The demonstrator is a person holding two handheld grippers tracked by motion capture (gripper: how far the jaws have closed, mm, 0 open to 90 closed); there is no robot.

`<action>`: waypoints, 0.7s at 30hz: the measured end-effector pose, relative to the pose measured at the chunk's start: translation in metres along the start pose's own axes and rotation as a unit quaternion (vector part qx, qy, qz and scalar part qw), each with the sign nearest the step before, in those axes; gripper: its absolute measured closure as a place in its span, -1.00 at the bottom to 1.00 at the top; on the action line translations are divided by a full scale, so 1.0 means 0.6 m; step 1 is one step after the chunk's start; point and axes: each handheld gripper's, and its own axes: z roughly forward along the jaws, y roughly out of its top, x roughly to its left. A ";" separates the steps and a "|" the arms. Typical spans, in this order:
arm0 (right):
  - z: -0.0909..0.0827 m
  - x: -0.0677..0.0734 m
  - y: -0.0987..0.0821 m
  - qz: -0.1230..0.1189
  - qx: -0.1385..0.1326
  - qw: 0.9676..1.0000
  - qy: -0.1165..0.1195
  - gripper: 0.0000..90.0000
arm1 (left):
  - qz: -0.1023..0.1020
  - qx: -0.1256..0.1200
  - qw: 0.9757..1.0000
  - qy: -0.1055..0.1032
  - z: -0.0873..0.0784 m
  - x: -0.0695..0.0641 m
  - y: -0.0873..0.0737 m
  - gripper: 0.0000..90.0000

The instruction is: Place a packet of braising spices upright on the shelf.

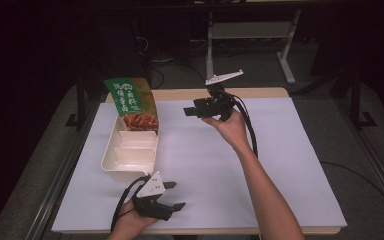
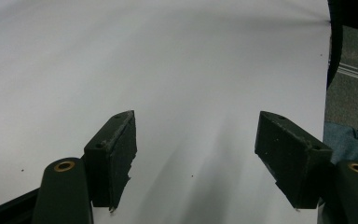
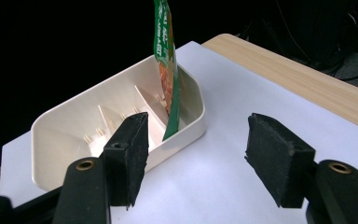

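Green sauce packet (image 1: 132, 102) stands upright in the divided cream tray (image 1: 111, 159); right gripper (image 1: 192, 111) (jaws spread, empty) faces it, probably between steps; left gripper (image 1: 172, 195) rests, jaws spread.

A lab-like workroom is suggested. A paper-covered tabletop (image 1: 280, 165) is seen, with metal frames (image 1: 287, 55) and cables (image 1: 360, 175) beyond.

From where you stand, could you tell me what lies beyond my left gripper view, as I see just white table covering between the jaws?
Observer: A cream compartment tray sits just ahead of your left claw.
Operator: Thank you; is anything inside it?
Observer: A green food packet stands upright in its far end compartment.
Operator: And where is the other claw, please?
Observer: The right claw is held open above the table, pointing toward that packet.
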 end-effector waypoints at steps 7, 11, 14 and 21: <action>-0.009 -0.002 -0.012 0.001 0.018 1.000 0.000 -0.21 | -0.001 0.000 1.000 0.000 0.000 0.000 0.000 -0.37; -0.016 -0.002 -0.022 0.000 0.014 1.000 0.001 -0.21 | -0.002 -0.001 1.000 0.000 0.000 0.000 0.000 -0.37; -0.019 -0.004 -0.029 0.003 0.013 1.000 0.004 -0.20 | -0.001 0.000 1.000 -0.001 0.000 0.001 0.000 -0.37; -0.035 -0.010 -0.052 0.014 0.013 1.000 0.003 -0.21 | -0.001 0.000 1.000 -0.002 0.000 0.001 -0.001 -0.37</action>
